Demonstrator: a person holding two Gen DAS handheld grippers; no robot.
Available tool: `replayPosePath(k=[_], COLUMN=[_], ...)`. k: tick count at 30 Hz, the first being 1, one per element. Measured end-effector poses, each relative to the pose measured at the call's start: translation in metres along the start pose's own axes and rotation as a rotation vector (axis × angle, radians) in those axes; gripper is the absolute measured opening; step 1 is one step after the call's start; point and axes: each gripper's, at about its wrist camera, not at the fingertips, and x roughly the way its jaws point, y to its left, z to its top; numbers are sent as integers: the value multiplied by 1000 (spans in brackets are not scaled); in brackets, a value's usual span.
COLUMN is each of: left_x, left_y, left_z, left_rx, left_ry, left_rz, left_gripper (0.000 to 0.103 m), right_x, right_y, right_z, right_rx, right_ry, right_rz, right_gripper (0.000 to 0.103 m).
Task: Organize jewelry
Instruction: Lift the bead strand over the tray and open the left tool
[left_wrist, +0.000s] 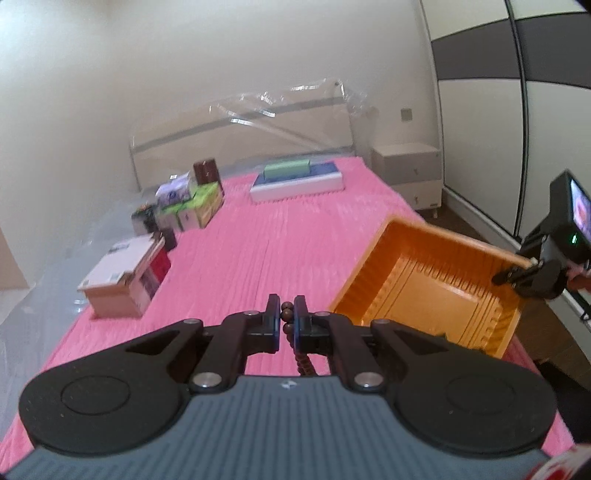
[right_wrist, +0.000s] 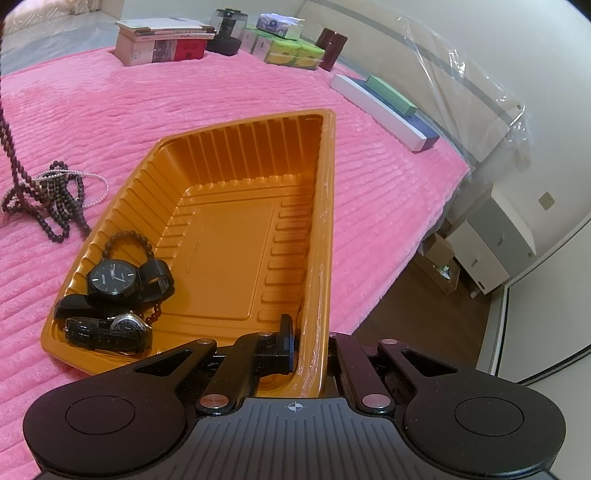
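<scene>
Left wrist view hides tray (left_wrist: 436, 266) contents, left gripper (left_wrist: 287, 325) pinching brown bead strand (left_wrist: 287, 318), right wrist view shows two watches (right_wrist: 112, 282) inside, right gripper (right_wrist: 308, 343) clamping tray wall, one finger hidden.

The left gripper (left_wrist: 287, 321) is held up in the air, pointing forward and a bit down. Its two black fingers (left_wrist: 271, 317) are pressed close together — they pinch a string of brown beads (left_wrist: 287, 318), and the beads hang down below.

The right gripper (right_wrist: 308, 339) is lower and off to the right side. Its fingers (right_wrist: 285, 339) sit one on each side of the orange tray's (right_wrist: 236, 155) near wall — one inside, one outside — and they squeeze that wall tight.
</scene>
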Motion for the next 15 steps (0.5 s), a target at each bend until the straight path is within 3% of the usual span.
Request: replayPosePath(k=[15], left_x=[13], left_y=[-35], left_z=[57], left_rx=[59], left_ry=[-98], left_rz=[-106], left_gripper=[6], right_x=[0], right_y=[-2], right_z=[3], right_rx=[-3], right_ry=[-3], right_rz=[3], right_gripper=[3])
